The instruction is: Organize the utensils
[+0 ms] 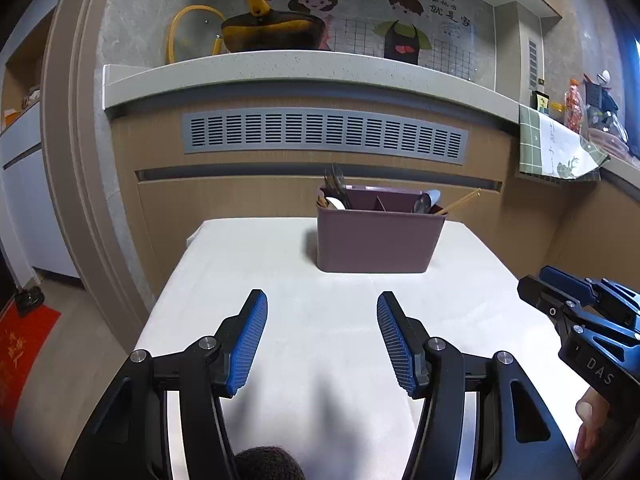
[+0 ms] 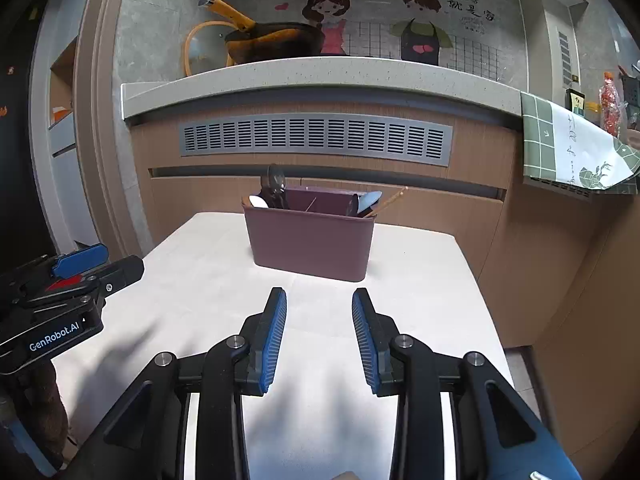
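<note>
Right at the far end of the white worktop (image 1: pixel 280 320) stands a purple box (image 1: pixel 378 240) with thin walls inside that split it into parts. Spoons and other utensils stick up out of it. At its left end are dark spoons (image 2: pixel 274 190) and a white spoon (image 2: pixel 258 201). At its right end is a pale blue spoon (image 2: pixel 368 201), with wooden chopsticks (image 1: pixel 460 201) leaning out over the rim.

The left tool (image 1: pixel 322 334) hangs over the near part of the worktop, well apart from the box. Its two blue pads are spread wide and nothing is between them. The right tool (image 2: pixel 319 334) is also held back from the box, which sits straight ahead of it. Its pads are apart too, but not as wide, and they pinch nothing.

The left tool's camera shows the right tool off to the side, with a person's fingers (image 1: pixel 586 428) below it. The right tool's camera shows the left tool (image 2: pixel 120 270) off at its own edge, with white letters on its body.

Behind the box is a brown cupboard with a grey vent (image 1: pixel 324 136). Up on a pale ledge sits a yellow pan (image 1: pixel 268 32). A green checked cloth (image 2: pixel 572 144) hangs down at the side.
</note>
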Tool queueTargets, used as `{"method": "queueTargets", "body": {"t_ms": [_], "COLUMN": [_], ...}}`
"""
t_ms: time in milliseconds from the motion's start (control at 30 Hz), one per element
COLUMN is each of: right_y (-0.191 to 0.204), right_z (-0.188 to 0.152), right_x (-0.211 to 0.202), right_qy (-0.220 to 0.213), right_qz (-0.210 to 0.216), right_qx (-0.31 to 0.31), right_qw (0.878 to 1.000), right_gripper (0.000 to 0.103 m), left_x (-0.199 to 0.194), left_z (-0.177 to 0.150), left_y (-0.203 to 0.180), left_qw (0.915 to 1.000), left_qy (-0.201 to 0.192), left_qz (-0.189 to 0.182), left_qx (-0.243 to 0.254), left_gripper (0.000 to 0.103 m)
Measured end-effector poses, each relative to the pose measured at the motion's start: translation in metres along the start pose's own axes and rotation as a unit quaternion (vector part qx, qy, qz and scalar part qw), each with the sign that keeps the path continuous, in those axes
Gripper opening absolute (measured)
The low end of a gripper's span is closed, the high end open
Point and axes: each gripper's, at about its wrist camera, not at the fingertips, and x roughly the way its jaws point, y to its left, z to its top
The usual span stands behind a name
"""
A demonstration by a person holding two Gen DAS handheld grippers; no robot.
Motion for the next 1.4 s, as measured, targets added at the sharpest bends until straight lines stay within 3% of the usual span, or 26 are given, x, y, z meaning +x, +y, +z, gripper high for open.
{"method": "queueTargets", "body": {"t_ms": [1400], "right_y": [-0.007], "right_z": [-0.003], "right_x": [0.007], "right_qy": [0.013], "right_qz": [0.002], "right_qx": [0.005], "right_qw": [1.0], "right_gripper": [0.032], "left_x": [0.011], "left_z": [-0.004], "left_y": [-0.003], "left_qw": [0.9998], "left_qy": [0.015], "left_qz": [-0.013], "left_qx": [0.005], "left_gripper": [0.058]}}
